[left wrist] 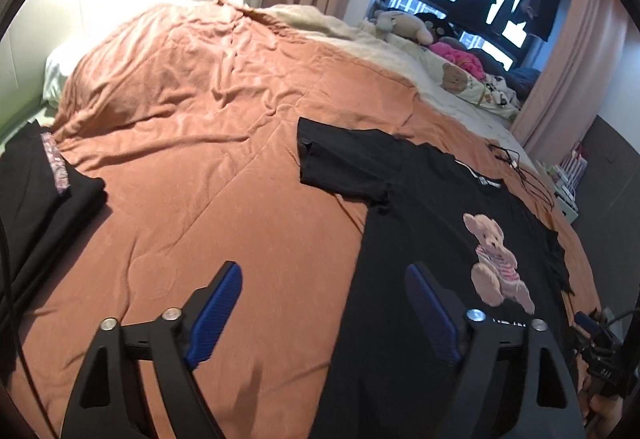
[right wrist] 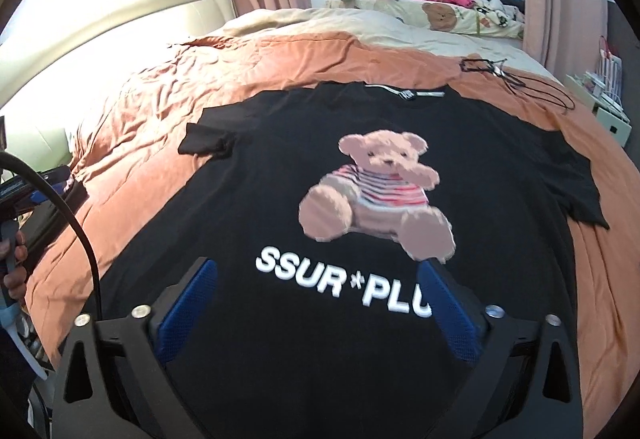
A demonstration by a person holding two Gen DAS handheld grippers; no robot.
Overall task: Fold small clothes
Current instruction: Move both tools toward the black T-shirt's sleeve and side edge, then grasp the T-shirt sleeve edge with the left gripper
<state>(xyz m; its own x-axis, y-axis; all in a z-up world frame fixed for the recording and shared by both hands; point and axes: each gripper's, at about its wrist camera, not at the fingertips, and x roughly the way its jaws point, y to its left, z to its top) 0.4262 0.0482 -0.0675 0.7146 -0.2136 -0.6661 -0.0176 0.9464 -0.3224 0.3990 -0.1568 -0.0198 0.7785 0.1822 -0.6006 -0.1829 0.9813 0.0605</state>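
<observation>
Left wrist view: the left hand-held gripper [left wrist: 324, 303] hangs wide open and empty over the bed [left wrist: 192, 143]; the tee [left wrist: 420, 199] lies flat to its right, collar toward the bed's far edge.

Right wrist view: the right hand-held gripper [right wrist: 316, 303], open and empty, hovers over the tee's [right wrist: 280, 167] hem, so it seems nearer.

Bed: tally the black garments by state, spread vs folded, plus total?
Spread flat: 1, the black bear-print T-shirt on the orange blanket.
Folded: 1 stack of black clothing at the left edge; how many pieces it holds cannot be told.
Total: 2 visible items.
</observation>
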